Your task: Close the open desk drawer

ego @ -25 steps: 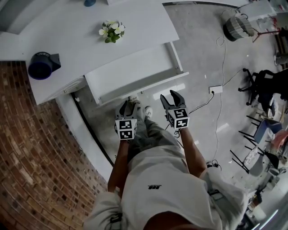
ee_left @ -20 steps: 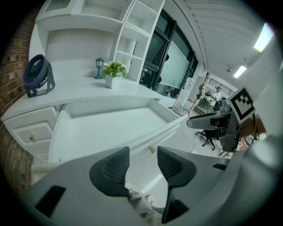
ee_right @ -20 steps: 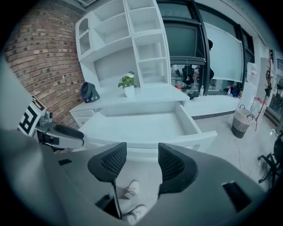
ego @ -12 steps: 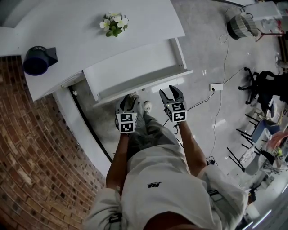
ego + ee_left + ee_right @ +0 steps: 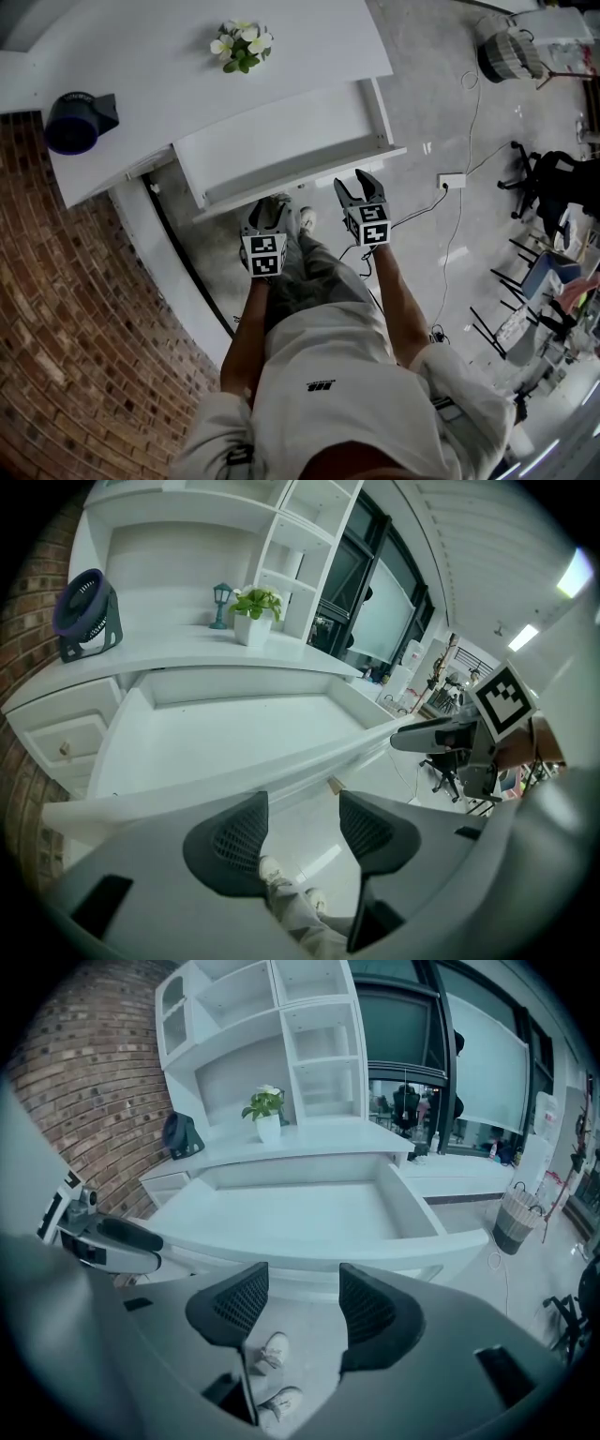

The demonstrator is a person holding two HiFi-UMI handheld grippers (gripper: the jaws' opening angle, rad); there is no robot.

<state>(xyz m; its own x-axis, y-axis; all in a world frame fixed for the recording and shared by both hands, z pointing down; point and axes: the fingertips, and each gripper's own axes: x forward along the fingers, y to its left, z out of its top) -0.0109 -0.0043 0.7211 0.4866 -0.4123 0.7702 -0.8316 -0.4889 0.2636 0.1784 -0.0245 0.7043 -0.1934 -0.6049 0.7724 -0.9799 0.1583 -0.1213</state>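
Note:
The white desk drawer stands pulled out from under the white desktop, empty inside. Its front panel faces me. In the head view my left gripper hangs just below the left half of that panel, my right gripper just below the right half. Both are open with nothing between the fingers. The left gripper view shows the drawer front right above the open jaws; the right gripper view shows the drawer and its front the same way. Neither gripper visibly touches the panel.
A potted plant and a dark fan sit on the desktop. A brick wall runs along the left. A cable and power strip lie on the floor at right, with an office chair and a basket beyond.
Both grippers have crept a little closer to the drawer front, the right one most. The view has shifted slightly; the drawer stays open.

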